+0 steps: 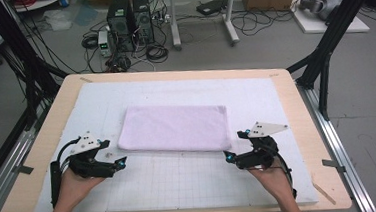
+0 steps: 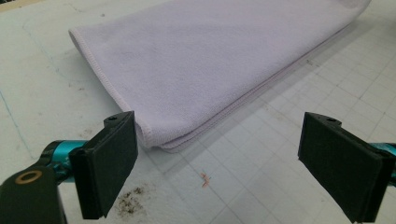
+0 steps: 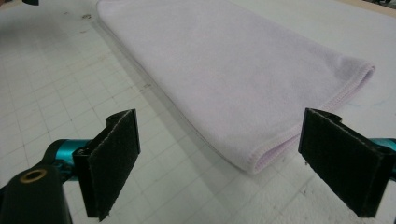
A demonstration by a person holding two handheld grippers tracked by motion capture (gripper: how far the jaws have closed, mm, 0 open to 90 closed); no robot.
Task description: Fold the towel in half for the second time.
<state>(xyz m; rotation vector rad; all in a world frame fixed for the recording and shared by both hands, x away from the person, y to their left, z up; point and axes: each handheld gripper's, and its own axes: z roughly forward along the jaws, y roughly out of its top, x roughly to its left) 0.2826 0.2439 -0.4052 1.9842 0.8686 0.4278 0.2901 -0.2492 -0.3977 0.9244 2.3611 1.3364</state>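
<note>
Looking down from the high view, a folded lilac towel (image 1: 175, 127) lies in the middle of the frame on a white gridded mat (image 1: 181, 181) covering the wooden tabletop (image 1: 296, 103), its long axis running left to right. The left claw (image 1: 117, 152) sits at the lower left of the towel, just beside its near left corner, and the right claw (image 1: 234, 145) mirrors it at the lower right, about equally near its own corner; both stand released with nothing between the jaws. Computers (image 1: 130, 22) and cables lie on the floor in the upper part of the frame, well apart from the work. In the left gripper view, the towel (image 2: 210, 60) stretches from the middle toward the upper right, its folded corner lying just ahead of the left jaw, while the pads (image 2: 109, 163) stand wide apart and touch no cloth; specks of dirt (image 2: 133, 196) mark the mat at the bottom. In the right gripper view, the towel (image 3: 224, 70) runs from upper left to lower right, its corner ahead and between the open pads (image 3: 116, 158), nothing blocking the approach.
</note>
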